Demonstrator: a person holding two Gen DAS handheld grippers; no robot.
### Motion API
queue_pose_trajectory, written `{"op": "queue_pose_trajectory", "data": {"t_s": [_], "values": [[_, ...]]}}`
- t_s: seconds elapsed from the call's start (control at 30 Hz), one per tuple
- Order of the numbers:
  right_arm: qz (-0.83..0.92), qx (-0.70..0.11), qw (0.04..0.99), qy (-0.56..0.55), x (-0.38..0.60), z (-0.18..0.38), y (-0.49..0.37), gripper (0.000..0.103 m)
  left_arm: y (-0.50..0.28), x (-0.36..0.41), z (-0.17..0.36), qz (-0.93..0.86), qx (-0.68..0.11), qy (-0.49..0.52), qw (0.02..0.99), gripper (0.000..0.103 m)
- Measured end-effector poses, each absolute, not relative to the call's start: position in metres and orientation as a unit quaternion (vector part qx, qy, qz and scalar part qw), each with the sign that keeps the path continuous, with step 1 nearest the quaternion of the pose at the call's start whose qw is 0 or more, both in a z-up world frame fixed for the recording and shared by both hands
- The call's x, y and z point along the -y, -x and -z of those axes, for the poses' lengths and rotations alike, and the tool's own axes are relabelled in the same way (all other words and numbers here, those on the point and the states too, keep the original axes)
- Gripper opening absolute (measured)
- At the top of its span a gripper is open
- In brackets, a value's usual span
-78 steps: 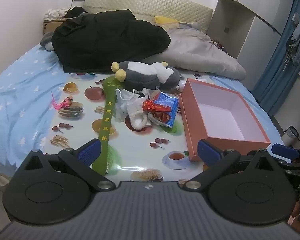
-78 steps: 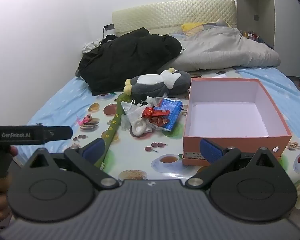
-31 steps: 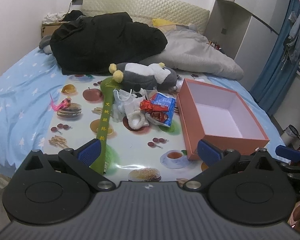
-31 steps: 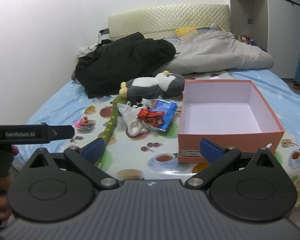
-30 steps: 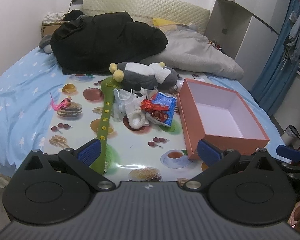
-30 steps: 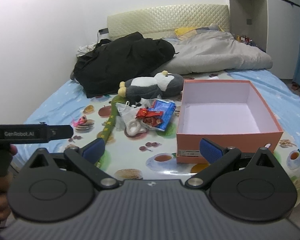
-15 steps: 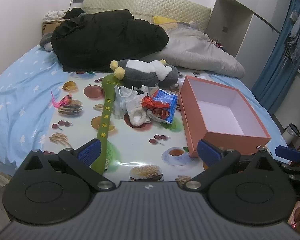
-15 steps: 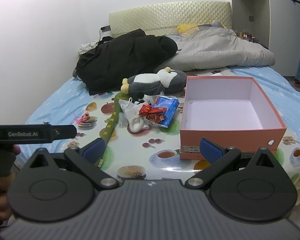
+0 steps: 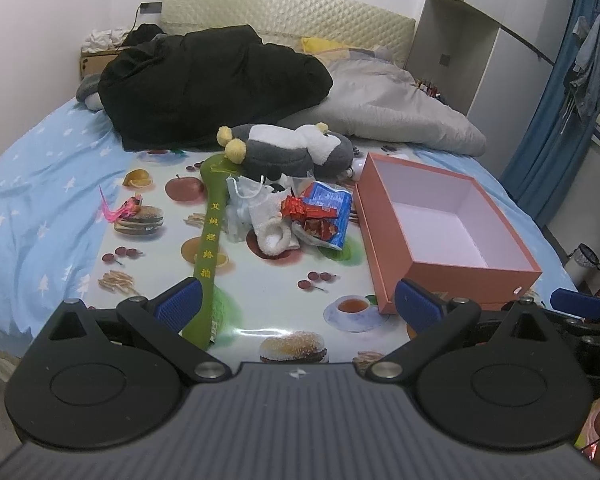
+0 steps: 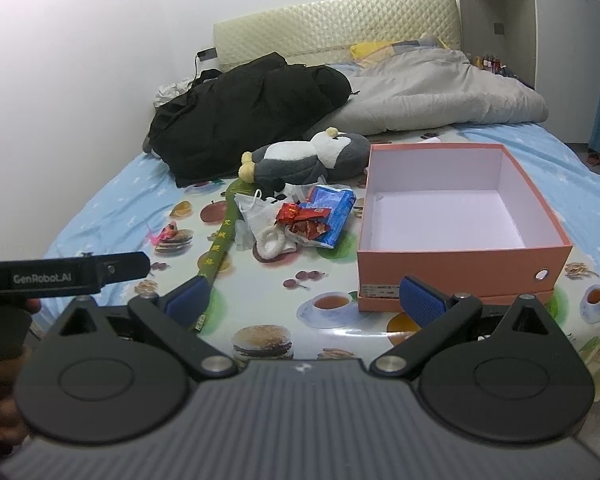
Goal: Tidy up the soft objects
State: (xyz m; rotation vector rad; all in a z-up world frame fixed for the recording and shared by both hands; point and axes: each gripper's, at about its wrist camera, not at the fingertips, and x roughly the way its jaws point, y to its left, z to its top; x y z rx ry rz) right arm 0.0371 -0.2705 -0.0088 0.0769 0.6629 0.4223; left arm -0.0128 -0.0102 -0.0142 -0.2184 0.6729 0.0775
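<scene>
Both hand-held grippers, left and right, hang spread wide w/ nothing held, short of the bed; plush penguin lies at 12 o'clock of the pile, 10 o'clock of the orange box, prob. light & squashy, so pinch mid-body.

Left gripper and right gripper gape wide (nothing held).

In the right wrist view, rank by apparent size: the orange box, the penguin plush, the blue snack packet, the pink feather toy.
1. orange box, though nearest the camera
2. penguin plush
3. blue snack packet
4. pink feather toy
</scene>
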Motion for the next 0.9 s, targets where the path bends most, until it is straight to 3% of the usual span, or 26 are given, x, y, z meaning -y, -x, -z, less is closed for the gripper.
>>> {"op": "queue_pose_trajectory", "data": {"t_s": [0.9], "values": [[-0.211,-0.358,0.908,-0.050,0.245,0.039,-0.100,0.100,-0.061,-0.013,0.072,-0.006,-0.373,0.138,0.918,0.102]]}}
